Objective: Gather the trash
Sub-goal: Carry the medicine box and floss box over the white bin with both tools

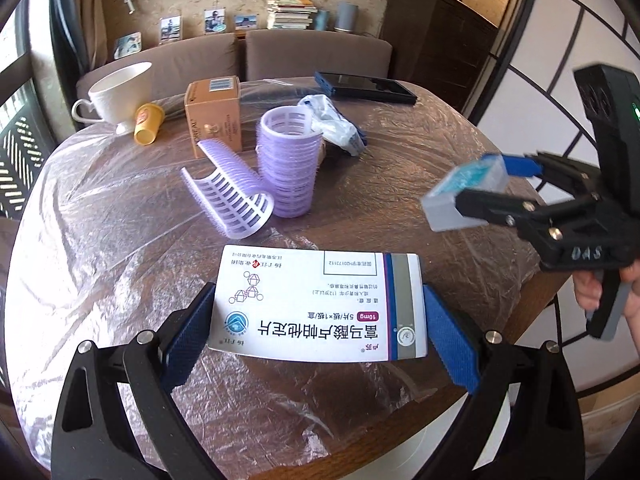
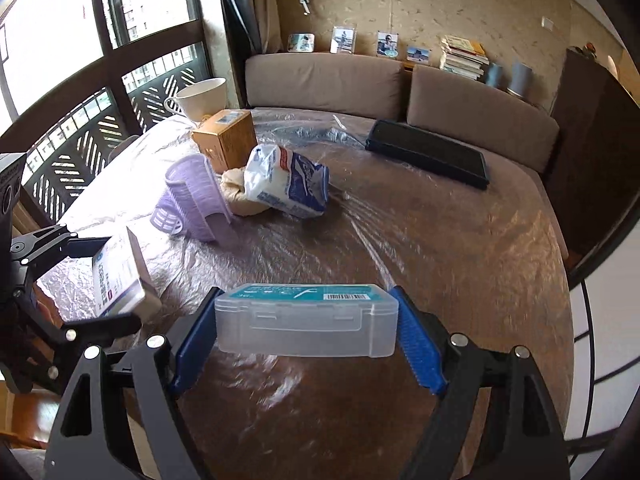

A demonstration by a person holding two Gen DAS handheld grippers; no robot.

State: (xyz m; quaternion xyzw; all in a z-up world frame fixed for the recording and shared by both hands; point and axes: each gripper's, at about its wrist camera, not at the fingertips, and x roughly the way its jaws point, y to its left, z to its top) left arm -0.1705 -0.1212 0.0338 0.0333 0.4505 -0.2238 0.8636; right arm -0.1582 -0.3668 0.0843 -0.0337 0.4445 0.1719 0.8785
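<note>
while blurred, right tongs [image 1: 474, 200] apparently clasp a plastic case [image 1: 464, 192].

Black gripper [image 2: 306, 344] frames, blue ribbed pads [image 2: 420, 346], silver screws, bare hand [image 1: 592, 292]

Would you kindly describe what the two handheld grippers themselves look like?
Both the left gripper and right gripper have black skeletal linkage arms with silver screws and ribbed blue finger pads. The right one's body bears "DAS" lettering, a green light and a grey trigger.

Your window [image 2: 60, 40] blows out white; glare streaks the plastic-covered tabletop [image 2: 440, 240]; fisheye edges bend, slight motion blur.
</note>
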